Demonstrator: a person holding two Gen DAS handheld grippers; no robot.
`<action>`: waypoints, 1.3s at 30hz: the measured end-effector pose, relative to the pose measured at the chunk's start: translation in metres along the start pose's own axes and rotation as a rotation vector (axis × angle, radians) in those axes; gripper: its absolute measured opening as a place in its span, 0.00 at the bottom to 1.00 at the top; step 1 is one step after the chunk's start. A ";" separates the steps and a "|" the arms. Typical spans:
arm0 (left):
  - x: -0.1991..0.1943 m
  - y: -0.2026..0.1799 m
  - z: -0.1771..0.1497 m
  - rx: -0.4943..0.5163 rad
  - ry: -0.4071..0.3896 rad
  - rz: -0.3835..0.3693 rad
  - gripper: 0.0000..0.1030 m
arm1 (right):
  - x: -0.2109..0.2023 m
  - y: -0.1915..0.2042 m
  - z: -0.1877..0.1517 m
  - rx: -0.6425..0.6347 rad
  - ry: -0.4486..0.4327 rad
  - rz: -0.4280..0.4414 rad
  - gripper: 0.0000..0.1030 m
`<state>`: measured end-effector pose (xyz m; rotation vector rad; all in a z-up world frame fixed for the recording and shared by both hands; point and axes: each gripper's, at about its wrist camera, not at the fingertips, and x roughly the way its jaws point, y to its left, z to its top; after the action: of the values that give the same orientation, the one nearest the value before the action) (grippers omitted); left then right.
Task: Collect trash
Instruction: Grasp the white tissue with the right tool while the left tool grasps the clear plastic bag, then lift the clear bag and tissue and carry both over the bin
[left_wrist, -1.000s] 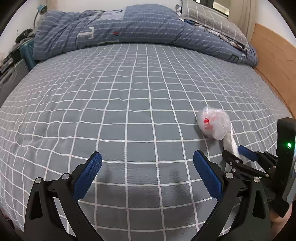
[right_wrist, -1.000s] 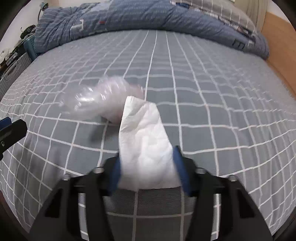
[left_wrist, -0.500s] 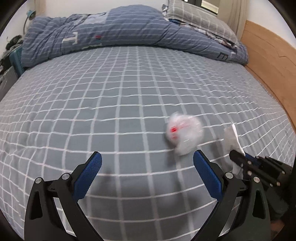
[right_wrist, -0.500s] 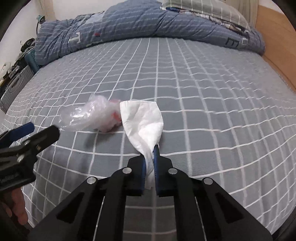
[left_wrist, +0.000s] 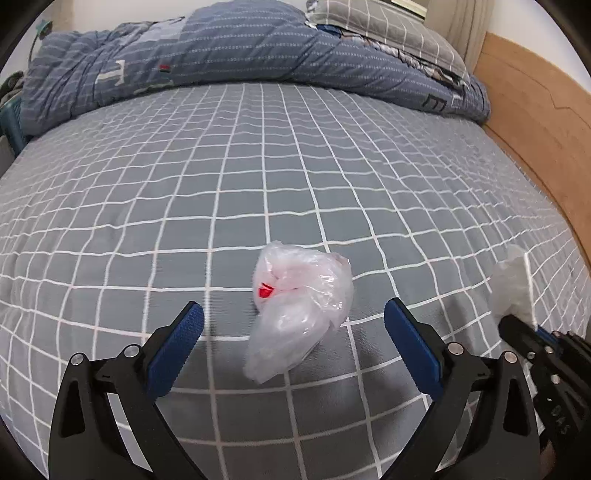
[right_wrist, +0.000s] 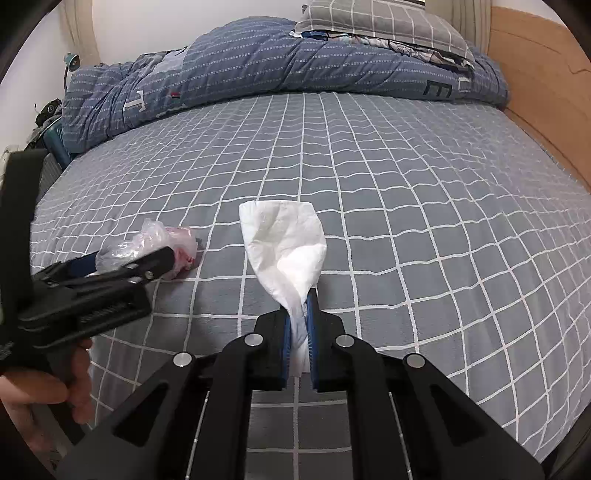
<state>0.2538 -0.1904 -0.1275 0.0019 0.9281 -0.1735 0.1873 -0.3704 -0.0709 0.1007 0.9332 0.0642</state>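
Left wrist view: the left gripper hangs with its blue-padded jaws spread wide on either side of a crumpled clear plastic bag with a red scrap inside, which lies on the grey white-checked bed sheet. To the right, the right gripper is clamped tight on a white paper tissue, held clear above the sheet.

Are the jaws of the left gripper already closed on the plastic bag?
No, the left gripper has its jaws wide apart, with the crumpled plastic bag lying untouched between them.
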 end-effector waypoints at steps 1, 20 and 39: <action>0.003 -0.001 -0.001 0.002 0.005 0.000 0.88 | 0.000 0.001 0.000 -0.001 0.001 0.001 0.07; 0.012 0.007 -0.005 0.006 0.041 -0.016 0.45 | 0.002 0.016 -0.003 -0.036 0.019 0.031 0.07; -0.060 0.052 -0.015 -0.061 -0.024 0.007 0.45 | -0.014 0.060 0.002 -0.076 -0.020 0.064 0.07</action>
<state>0.2140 -0.1286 -0.0926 -0.0531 0.9086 -0.1389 0.1802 -0.3124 -0.0517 0.0605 0.9066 0.1582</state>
